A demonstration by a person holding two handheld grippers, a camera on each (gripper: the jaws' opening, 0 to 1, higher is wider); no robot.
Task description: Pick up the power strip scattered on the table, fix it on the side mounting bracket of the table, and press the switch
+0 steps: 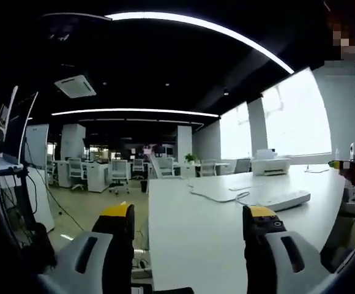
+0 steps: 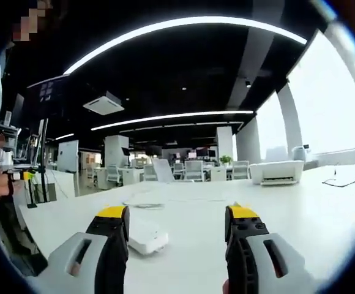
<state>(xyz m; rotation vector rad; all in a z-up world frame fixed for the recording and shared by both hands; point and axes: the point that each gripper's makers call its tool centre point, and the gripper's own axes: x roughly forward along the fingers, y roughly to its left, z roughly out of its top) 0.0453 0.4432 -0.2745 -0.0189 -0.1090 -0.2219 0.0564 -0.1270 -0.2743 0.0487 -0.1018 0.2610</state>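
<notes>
White power strip (image 1: 280,199) lies flat on the worktop (image 1: 214,239), well apart from both claws; left claw (image 1: 190,222) and right claw (image 2: 176,223) stand wide open, holding nothing.

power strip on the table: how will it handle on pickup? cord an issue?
The power strip looks like a rigid white bar lying flat, so it probably won't flex or roll. Its cord curls loosely on the table and will likely trail and drag. The smooth casing may slip between open jaws.
</notes>
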